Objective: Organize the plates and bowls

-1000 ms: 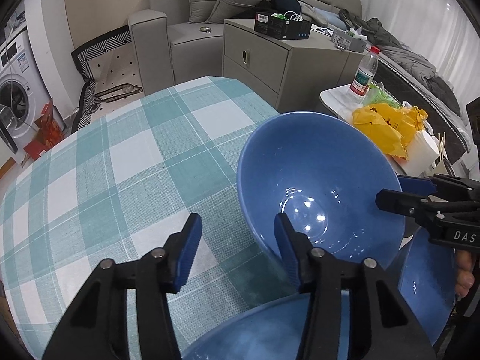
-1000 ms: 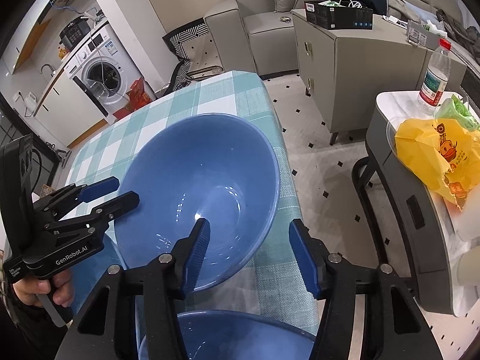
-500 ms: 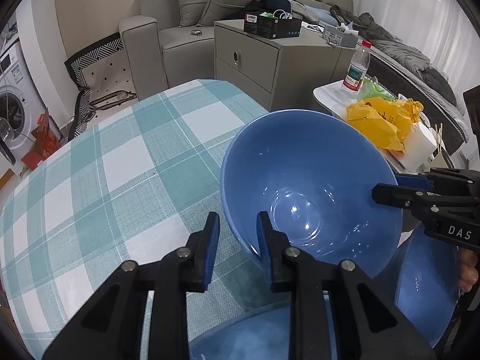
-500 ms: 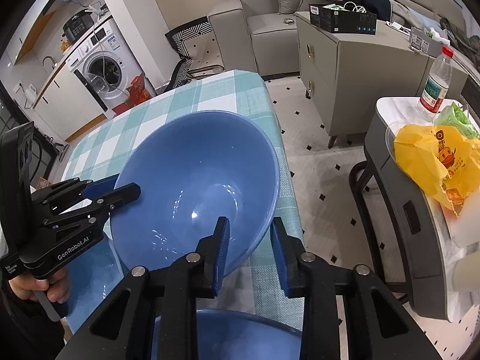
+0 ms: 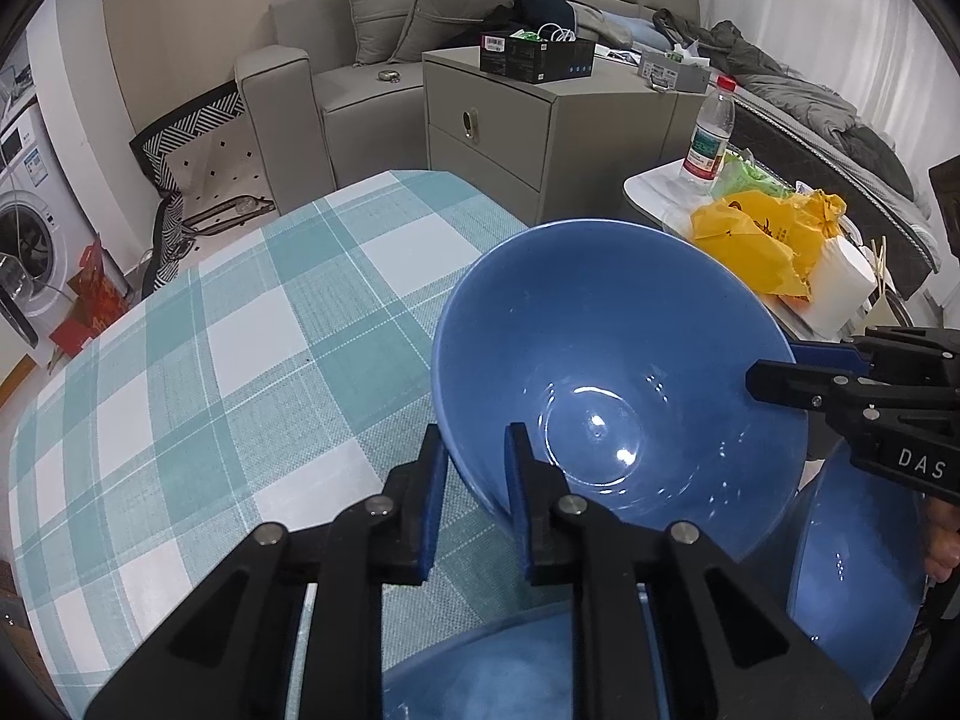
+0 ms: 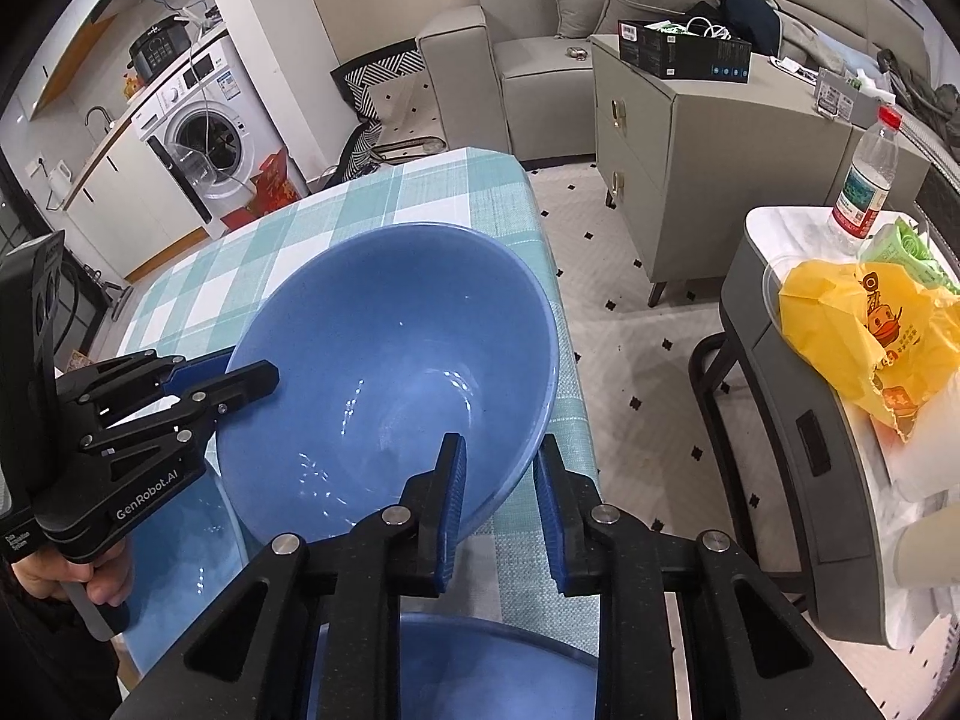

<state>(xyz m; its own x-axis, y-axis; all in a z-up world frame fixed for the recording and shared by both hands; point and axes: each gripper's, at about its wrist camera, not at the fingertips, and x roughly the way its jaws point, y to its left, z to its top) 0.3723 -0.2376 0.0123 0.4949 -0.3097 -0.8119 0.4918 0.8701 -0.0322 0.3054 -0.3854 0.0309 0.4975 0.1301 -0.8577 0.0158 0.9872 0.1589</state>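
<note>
A large blue bowl (image 5: pixel 600 372) (image 6: pixel 390 348) sits tilted near the right edge of the teal checked table (image 5: pixel 210 360) (image 6: pixel 336 222). My left gripper (image 5: pixel 474 444) (image 6: pixel 252 369) is shut on the bowl's near-left rim, one pad inside and one outside. My right gripper (image 6: pixel 498 450) (image 5: pixel 774 369) straddles the opposite rim; its jaws are closing, and the pads sit against the bowl's wall. A second blue bowl (image 5: pixel 852 552) (image 6: pixel 198 528) lies under the held one. A third blue dish (image 5: pixel 492 672) (image 6: pixel 456 660) lies below my fingers.
Past the table's right edge stands a grey side table (image 6: pixel 798 408) with a yellow bag (image 6: pixel 864 336) and a water bottle (image 6: pixel 864 180). Behind are a beige cabinet (image 5: pixel 540 138), a sofa (image 5: pixel 336 90) and a washing machine (image 6: pixel 204 144).
Both grippers' jaws went from wide apart to narrow, closing onto opposite sides of the blue bowl's rim. The bowl and both hands have hardly shifted.
</note>
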